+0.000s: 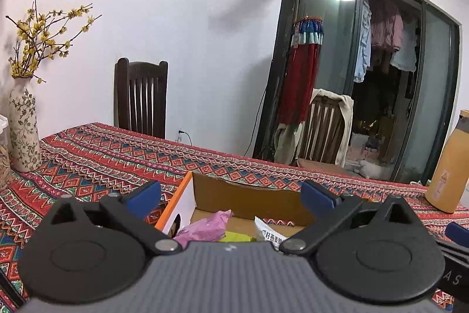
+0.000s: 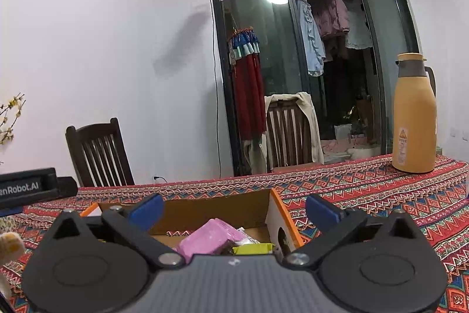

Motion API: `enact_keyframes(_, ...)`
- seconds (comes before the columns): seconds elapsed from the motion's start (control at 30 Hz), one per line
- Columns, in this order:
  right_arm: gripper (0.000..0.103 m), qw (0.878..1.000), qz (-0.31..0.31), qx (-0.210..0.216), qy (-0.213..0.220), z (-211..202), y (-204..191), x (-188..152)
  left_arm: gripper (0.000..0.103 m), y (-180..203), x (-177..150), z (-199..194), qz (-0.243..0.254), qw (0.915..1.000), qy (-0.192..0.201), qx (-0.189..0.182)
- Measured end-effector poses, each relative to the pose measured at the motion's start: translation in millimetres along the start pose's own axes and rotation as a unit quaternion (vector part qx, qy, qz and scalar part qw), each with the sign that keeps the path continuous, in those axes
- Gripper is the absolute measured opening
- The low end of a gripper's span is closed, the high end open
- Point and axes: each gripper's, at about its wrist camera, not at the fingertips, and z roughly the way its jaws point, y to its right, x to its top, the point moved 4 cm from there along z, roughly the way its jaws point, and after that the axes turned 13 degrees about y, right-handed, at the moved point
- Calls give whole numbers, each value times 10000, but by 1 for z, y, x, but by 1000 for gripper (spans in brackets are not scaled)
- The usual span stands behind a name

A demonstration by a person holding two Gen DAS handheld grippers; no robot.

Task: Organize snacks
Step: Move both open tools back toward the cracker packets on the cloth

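Both grippers, left gripper (image 1: 231,192) and right gripper (image 2: 234,209), spread wide, empty, above the cardboard box (image 1: 249,197). I'd back straight off, clear of pink packet (image 2: 209,238).

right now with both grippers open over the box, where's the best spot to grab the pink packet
Probably its raised crinkled end, coming down from above with the right gripper. The pink packet lies flat in the cardboard box, whose walls block a side approach, and a yellow-green packet sits close beside it. The fingers stand wide enough to straddle the packet's narrow width.
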Motion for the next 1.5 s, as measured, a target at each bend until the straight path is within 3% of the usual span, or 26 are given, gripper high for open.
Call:
enact_keyframes(0.3,103,9997,69,90,214,-15,-2,17,103,2,28,-28,-170,9996,235,-50)
enact_keyframes(0.6,103,9984,88,333,447,-66,-2,45,103,-6,44,-69,-193,9987,161,-436)
enact_keyframes(0.93,103,9985,-224,499,26,-121,13,15,103,-26,1,-102,278,9975,-342,-560)
enact_keyframes(1.17,103,9980,-512,148,-344,-139,40,-19,103,-37,-36,-106,486,9948,-731,-524)
enact_keyframes(1.37,103,9974,-557,-157,-438,-142,53,-36,103,-40,-56,-103,514,9953,-714,-411)
enact_keyframes(1.5,103,9976,-486,-55,-485,-142,53,-42,103,-44,-59,-103,476,9963,-605,-386)
